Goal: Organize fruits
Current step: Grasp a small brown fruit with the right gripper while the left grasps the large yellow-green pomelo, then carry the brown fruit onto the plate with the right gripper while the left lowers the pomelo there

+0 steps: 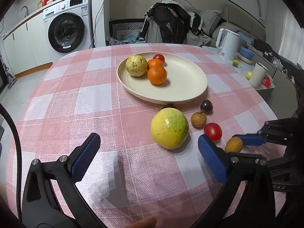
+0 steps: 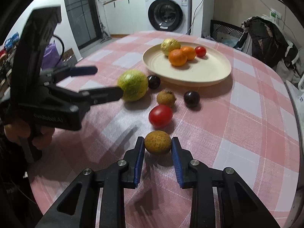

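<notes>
A cream plate (image 1: 180,81) (image 2: 190,70) holds a wrinkled yellow fruit (image 1: 136,65), two oranges (image 1: 157,75) and a small red tomato (image 1: 158,57). On the pink checked cloth in front of it lie a large yellow-green fruit (image 1: 169,131) (image 2: 132,85), two dark purple fruits (image 2: 191,98), a brown longan (image 2: 165,97) and a red tomato (image 1: 212,132) (image 2: 160,115). My left gripper (image 1: 148,136) (image 2: 109,81) is open just short of the large fruit. My right gripper (image 2: 157,152) has both pads against a second longan (image 2: 157,142) (image 1: 233,144) resting on the cloth.
A white kettle (image 1: 228,43), a white cup (image 1: 257,74) and two small green fruits sit on a side counter to the right. A chair piled with clothes (image 1: 171,22) stands behind the table, a washing machine (image 1: 66,32) at the back left. A hand (image 2: 28,133) holds the left gripper.
</notes>
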The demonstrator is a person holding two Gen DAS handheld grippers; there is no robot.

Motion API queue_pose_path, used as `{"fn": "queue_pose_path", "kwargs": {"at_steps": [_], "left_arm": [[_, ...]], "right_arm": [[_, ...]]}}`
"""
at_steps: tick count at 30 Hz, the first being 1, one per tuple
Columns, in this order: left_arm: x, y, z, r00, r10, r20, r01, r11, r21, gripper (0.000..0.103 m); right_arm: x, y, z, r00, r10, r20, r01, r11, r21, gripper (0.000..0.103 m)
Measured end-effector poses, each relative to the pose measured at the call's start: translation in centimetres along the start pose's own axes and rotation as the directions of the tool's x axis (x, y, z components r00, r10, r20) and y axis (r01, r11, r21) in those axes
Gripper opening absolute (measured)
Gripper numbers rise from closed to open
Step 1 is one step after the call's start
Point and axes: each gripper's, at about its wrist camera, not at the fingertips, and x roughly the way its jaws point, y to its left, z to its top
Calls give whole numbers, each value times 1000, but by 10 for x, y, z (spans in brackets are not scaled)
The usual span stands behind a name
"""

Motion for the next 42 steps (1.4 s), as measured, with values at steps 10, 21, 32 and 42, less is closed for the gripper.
{"fn": "queue_pose_path", "kwargs": {"at_steps": [10,21,32,42], "left_arm": [[17,5,2,999,-22,-28,21,999,-46,102],[38,-4,4,991,-96,-98,94,995,-24,65],[29,-12,5,987,-154,-47,154,988,0,46],[16,-15,4,991,-135,-4,135,990,33,45]], "right_arm": [[-10,-15,7,996,-15,85,7,996,88,29],[-10,-18,7,995,-10,97,0,994,105,29],[-11,-16,7,995,-11,101,1,995,102,29],[-18,-18,8,989,-15,145,-1,993,115,29]]}}
